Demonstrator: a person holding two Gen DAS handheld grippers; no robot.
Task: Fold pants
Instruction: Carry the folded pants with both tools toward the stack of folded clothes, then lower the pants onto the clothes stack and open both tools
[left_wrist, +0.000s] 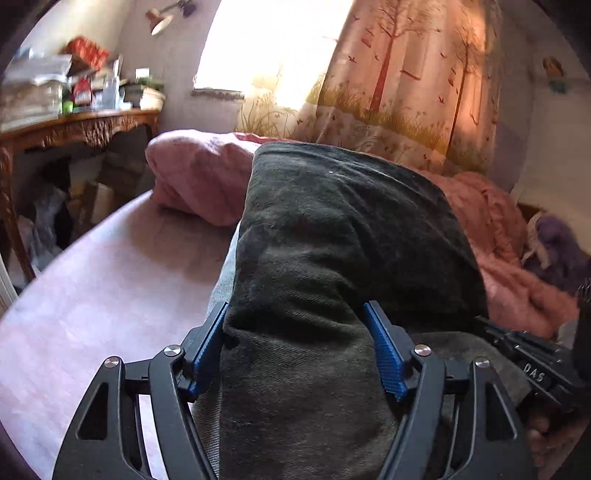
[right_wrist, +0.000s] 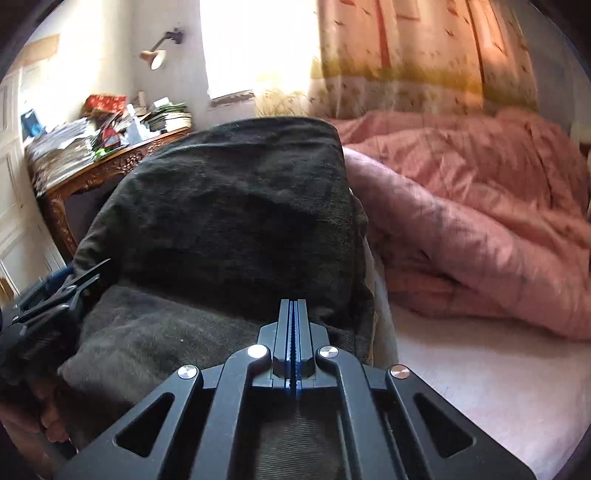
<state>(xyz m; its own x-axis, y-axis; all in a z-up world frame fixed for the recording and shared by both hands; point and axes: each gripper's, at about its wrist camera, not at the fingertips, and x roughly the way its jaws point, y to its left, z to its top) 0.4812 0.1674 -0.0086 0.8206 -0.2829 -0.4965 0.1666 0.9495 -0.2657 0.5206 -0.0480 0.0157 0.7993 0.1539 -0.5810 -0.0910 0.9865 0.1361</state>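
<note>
The pants (left_wrist: 332, 258) are bundled over the bed (left_wrist: 92, 295). Left tongs (left_wrist: 301, 350) are spread around them; right tongs (right_wrist: 292, 332) are pressed together, pinching nothing visible. Smoothing flat is probably needed next.

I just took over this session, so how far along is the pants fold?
Done: the dark pants already lie doubled, an upper layer over a lower one. In hand: the left gripper straddles a thick bunch of the fabric, fingers wide apart; the right gripper looks shut above the cloth, a pinch unclear. Left: flatten the bundle into a neat fold on the pink sheet.
</note>
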